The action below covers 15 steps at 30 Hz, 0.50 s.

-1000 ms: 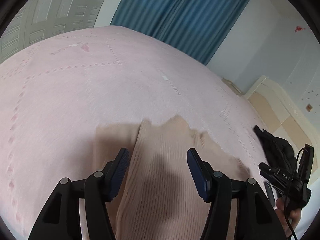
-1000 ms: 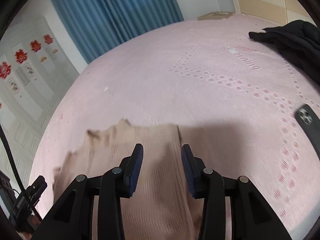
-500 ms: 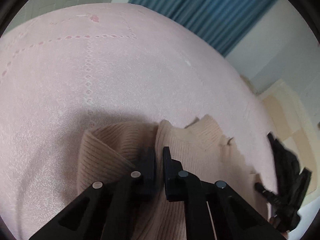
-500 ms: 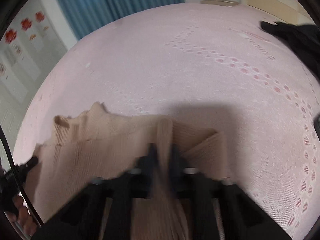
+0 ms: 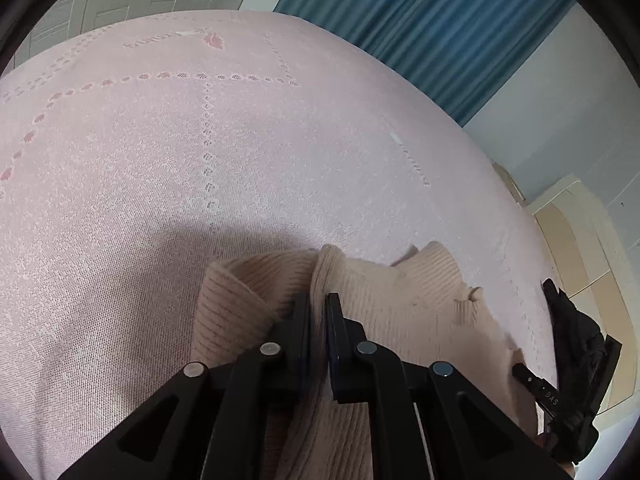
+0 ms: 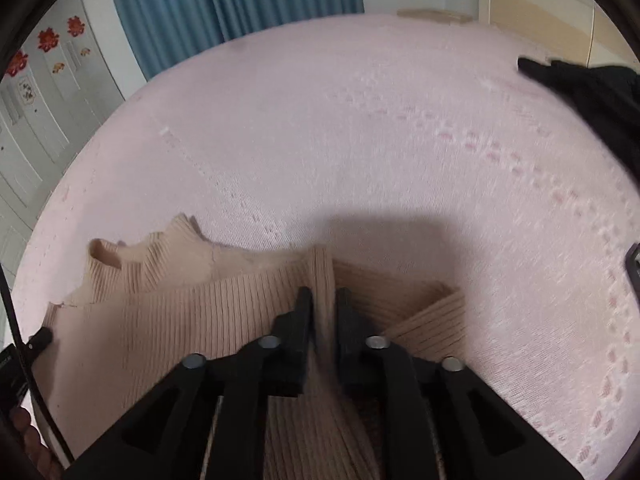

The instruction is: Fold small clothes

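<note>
On the bed (image 5: 168, 168), both grippers dropped and pinched sweater (image 6: 168, 308) ridges: left gripper (image 5: 318, 306) clamped, right gripper (image 6: 322, 300) easing open around its fold; lift likely next.

A wide bed covered by a pale pink woven bedspread (image 5: 248, 168) with dotted pink lines is seen, on which a beige ribbed knit garment (image 6: 168, 312) and, well apart, a crumpled black garment (image 6: 592, 92) are laid.

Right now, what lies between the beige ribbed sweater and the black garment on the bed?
In the right wrist view, only bare pink bedspread lies between the beige ribbed sweater and the black garment.
</note>
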Tool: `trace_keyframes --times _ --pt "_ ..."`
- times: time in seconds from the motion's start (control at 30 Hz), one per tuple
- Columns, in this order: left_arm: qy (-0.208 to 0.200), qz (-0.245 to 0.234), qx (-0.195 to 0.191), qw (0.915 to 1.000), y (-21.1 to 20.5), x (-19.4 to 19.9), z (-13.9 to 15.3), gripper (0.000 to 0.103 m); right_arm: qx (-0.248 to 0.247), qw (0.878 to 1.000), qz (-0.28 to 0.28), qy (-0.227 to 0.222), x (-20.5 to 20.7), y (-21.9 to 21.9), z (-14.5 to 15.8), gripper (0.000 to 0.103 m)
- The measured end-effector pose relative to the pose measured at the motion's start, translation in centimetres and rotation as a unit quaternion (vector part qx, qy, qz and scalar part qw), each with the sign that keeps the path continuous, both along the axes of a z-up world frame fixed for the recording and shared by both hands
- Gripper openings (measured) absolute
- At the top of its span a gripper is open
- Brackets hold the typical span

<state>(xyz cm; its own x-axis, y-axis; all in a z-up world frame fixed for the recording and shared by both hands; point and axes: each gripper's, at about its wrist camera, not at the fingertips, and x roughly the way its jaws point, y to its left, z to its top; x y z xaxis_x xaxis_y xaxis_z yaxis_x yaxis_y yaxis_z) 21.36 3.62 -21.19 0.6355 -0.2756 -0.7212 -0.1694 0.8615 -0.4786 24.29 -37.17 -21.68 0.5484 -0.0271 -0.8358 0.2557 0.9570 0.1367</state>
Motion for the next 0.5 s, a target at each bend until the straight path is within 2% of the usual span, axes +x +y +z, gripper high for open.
trace_keyframes --times 0.03,0.13,0.17,0.23,0.27,0.3,0.43,0.5 --pt "-0.001 0.0 0.0 1.0 0.3 -0.3 0.1 0.012 0.0 1.0 -0.001 -0.002 -0.2 -0.1 0.1 0.025" --pt "-0.014 -0.004 0.008 0.9999 0.1 -0.8 0.8 0.024 0.009 0.999 0.005 -0.034 -1.8 0.2 1.4 0.027" --pt "-0.02 -0.004 0.011 0.9997 0.2 -1.0 1.0 0.029 0.015 0.999 0.011 -0.049 -2.5 0.5 2.0 0.031" --pt "-0.038 -0.005 0.022 0.999 0.1 -1.6 1.8 0.043 0.029 0.996 0.036 -0.078 -4.0 1.7 2.9 0.042" --pt "-0.046 -0.007 0.024 0.9986 0.1 -1.7 2.1 0.054 0.035 0.994 0.057 -0.086 -4.6 2.7 3.4 0.044" --pt "-0.048 -0.007 0.022 0.9986 0.2 -1.8 2.3 0.06 0.037 0.992 0.077 -0.087 -4.9 3.8 3.8 0.044" --pt "-0.059 -0.018 0.015 0.998 0.8 -2.5 3.3 0.065 0.036 0.984 0.162 -0.059 -6.9 9.2 4.0 0.045" --pt "-0.066 -0.017 0.022 0.9974 1.3 -2.8 3.6 0.066 0.039 0.982 0.182 -0.044 -8.0 11.3 3.2 0.045"
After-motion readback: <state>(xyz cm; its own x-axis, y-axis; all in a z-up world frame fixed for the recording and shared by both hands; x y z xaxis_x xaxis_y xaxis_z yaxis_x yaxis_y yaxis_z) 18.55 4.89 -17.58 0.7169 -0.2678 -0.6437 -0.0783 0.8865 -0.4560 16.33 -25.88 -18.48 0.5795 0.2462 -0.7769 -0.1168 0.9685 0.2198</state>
